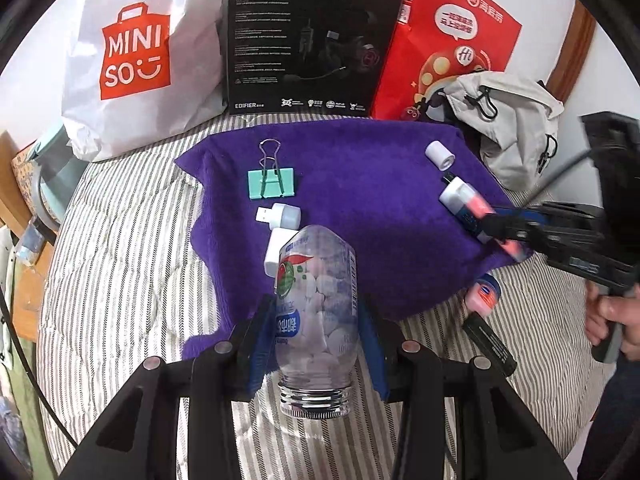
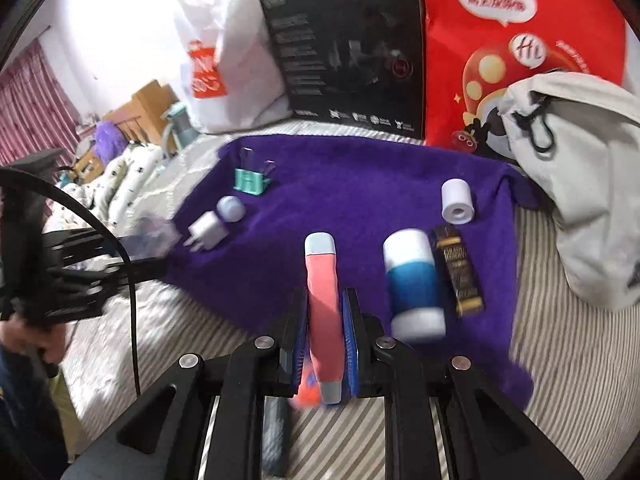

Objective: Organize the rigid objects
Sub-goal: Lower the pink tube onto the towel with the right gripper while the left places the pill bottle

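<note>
A purple towel (image 1: 360, 200) (image 2: 360, 176) lies on the striped bed. My left gripper (image 1: 316, 336) is shut on a clear bottle of white tablets (image 1: 320, 304), its open neck toward the camera, over the towel's near edge. My right gripper (image 2: 326, 300) (image 1: 500, 228) is shut on a slim pink case with grey ends (image 2: 322, 312) (image 1: 478, 206), above the towel's right side. On the towel lie a teal binder clip (image 1: 272, 184) (image 2: 252, 180), a white USB adapter (image 1: 282, 216), a white charger (image 2: 208, 234), a white-and-blue bottle (image 2: 414, 280), a black-gold stick (image 2: 460, 272) and a white roll (image 1: 440, 155) (image 2: 458, 200).
A small pink jar (image 1: 484, 292) and a black tube (image 1: 488, 344) lie on the striped bedding (image 1: 132, 248) off the towel's right edge. Behind the towel stand a white shopping bag (image 1: 132, 52), a black box (image 1: 312, 36), a red bag (image 1: 448, 28) and a grey drawstring bag (image 1: 516, 128).
</note>
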A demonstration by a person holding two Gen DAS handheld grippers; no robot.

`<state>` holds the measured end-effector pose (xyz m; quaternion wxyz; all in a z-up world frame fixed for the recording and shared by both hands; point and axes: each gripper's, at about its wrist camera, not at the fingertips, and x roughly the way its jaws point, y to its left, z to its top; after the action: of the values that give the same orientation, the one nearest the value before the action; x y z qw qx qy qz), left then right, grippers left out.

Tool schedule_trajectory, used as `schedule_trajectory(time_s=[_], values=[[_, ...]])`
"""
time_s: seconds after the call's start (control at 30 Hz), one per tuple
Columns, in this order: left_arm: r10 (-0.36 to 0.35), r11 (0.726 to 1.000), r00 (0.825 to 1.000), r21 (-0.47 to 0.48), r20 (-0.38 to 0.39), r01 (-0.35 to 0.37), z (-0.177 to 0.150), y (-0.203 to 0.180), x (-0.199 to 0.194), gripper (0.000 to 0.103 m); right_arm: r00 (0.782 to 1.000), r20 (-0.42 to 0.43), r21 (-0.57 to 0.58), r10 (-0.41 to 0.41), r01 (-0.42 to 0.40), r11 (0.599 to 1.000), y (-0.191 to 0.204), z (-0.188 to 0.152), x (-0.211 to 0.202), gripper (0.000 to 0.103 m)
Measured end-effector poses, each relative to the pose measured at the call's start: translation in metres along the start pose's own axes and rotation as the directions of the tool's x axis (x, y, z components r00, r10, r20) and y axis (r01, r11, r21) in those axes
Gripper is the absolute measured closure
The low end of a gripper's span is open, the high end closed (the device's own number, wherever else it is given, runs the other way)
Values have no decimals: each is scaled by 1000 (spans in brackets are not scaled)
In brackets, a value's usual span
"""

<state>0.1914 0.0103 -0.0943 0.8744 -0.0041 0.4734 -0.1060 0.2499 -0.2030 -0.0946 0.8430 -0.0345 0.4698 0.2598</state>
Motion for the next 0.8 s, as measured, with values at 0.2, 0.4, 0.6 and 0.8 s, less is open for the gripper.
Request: schedule_trajectory(time_s=[0.2,0.4,0.6,0.8], values=[[-1,1000,1000,-15,-7,1,1,6,5,64,995,-70,-37,-68,65,997,-5,4,36,86],[-9,1000,1000,-23,-17,8,3,9,11,64,991,-92,-75,-94,87,993,0,2,46,86],[-9,1000,1000,-11,-21,9,7,8,13,64,991,-87,-111,-101,91,990,0,3,48,86],[-5,1000,1000,1,-28,5,12,5,16,64,992,-101,-147,-70,55,988,0,2,48,78]])
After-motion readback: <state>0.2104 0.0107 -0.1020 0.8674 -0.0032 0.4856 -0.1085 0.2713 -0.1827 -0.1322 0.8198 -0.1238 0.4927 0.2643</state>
